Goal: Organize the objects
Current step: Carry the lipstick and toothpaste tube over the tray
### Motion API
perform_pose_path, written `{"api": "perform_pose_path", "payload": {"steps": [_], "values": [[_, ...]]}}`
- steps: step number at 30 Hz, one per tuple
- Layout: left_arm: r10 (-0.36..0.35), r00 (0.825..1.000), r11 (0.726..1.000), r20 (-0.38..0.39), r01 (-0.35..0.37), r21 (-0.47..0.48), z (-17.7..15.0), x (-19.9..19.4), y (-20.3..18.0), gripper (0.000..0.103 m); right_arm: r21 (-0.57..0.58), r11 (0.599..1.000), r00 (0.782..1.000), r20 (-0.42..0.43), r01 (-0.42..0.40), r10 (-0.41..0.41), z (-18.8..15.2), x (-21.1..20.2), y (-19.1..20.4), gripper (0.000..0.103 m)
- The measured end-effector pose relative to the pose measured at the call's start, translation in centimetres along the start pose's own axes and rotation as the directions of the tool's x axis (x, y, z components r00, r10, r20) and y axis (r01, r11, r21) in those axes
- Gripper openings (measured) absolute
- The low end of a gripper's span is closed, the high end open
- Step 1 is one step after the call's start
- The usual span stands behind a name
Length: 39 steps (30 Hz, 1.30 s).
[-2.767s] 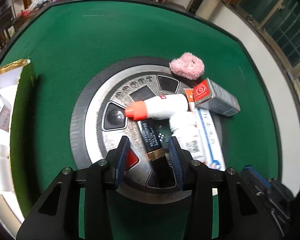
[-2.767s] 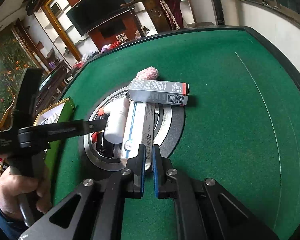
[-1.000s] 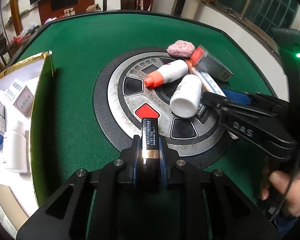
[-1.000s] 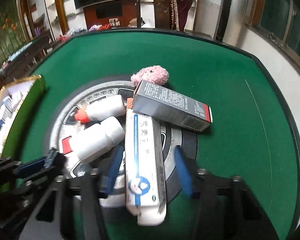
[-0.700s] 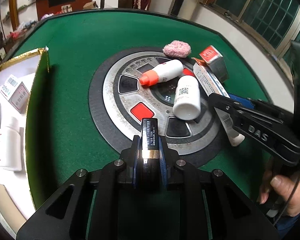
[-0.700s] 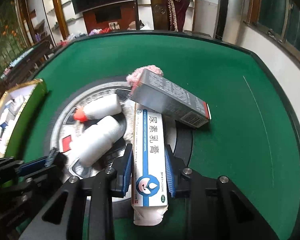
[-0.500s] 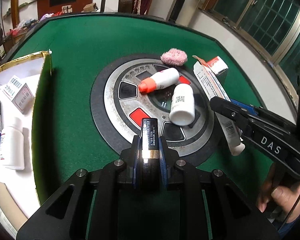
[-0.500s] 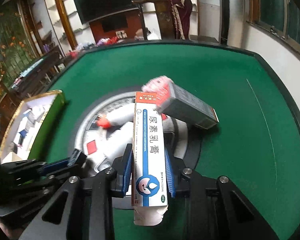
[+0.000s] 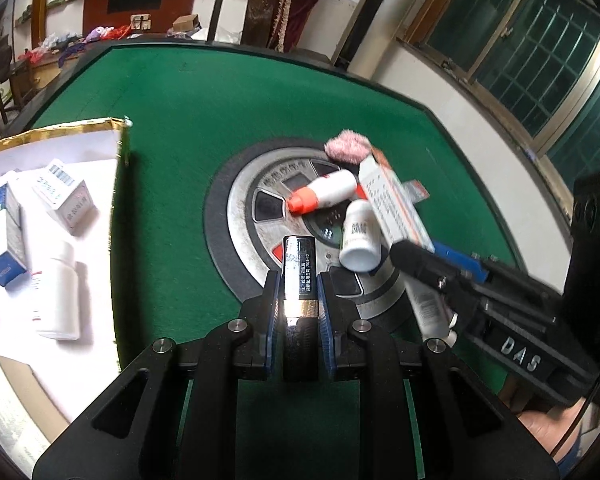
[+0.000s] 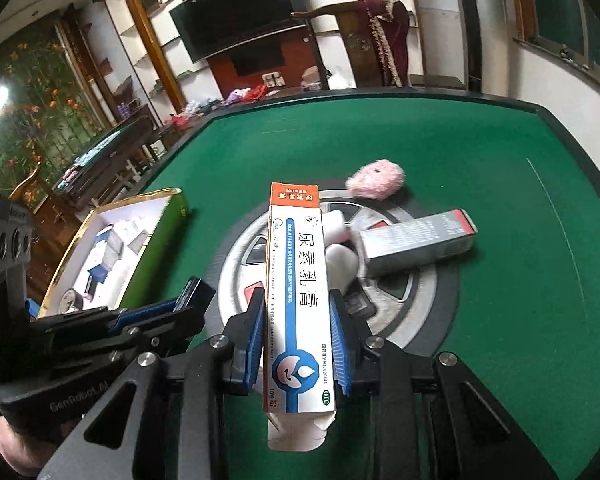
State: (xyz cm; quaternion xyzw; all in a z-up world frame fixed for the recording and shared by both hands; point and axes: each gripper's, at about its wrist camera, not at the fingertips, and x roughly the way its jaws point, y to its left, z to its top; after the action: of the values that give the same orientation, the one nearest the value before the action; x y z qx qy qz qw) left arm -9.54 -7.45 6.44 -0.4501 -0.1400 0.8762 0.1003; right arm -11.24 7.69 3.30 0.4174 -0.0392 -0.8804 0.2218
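Green felt table [image 9: 228, 92] spans both views; the grey round hub [image 9: 244, 216] sits just ahead of your two tongs. The open box [image 10: 156, 240] with the gold rim lies left of both (already holding cartons and a white bottle). Your right gripper [image 10: 298, 320] is clamped on the long white-and-blue ointment carton [image 10: 296, 280], pads pressing its two sides, carton lifted clear of the hub and pointing forward. Beyond its tip: grey carton [image 10: 416, 248] to the right, pink fluffy toy [image 10: 376, 180] farther ahead. Your left gripper [image 9: 298, 300] is closed tight on the small black tube [image 9: 298, 268]. Right of it, the white bottle [image 9: 358, 236] and orange-capped bottle [image 9: 324, 196] lie on the hub.
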Motion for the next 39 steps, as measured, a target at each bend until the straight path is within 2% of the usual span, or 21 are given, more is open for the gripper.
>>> {"api": "perform_pose_path", "payload": {"steps": [11,21,34,39], "values": [[-0.013,0.993,0.995,0.121,0.024,-0.094,1.2,-6.0,5.7,0.017,0.008,0.993,0.993,0.005,-0.121,0.121,-0.5,-0.4,4.1,0.029],[0.032,0.983,0.982,0.183,0.003,-0.188,1.3,-10.2,13.4,0.017,-0.048,0.982,0.983,-0.027,-0.182,0.180,0.0,2.0,11.8,0.029],[0.107,0.984,0.953,0.146,-0.060,-0.296,1.3,-11.3,22.6,0.017,-0.094,0.973,0.975,-0.091,-0.211,0.203,1.2,6.4,18.5,0.029],[0.118,0.987,0.944,0.112,-0.077,-0.322,1.1,-10.7,24.8,0.017,-0.093,0.972,0.972,-0.114,-0.217,0.206,1.5,8.0,20.3,0.029]]}}
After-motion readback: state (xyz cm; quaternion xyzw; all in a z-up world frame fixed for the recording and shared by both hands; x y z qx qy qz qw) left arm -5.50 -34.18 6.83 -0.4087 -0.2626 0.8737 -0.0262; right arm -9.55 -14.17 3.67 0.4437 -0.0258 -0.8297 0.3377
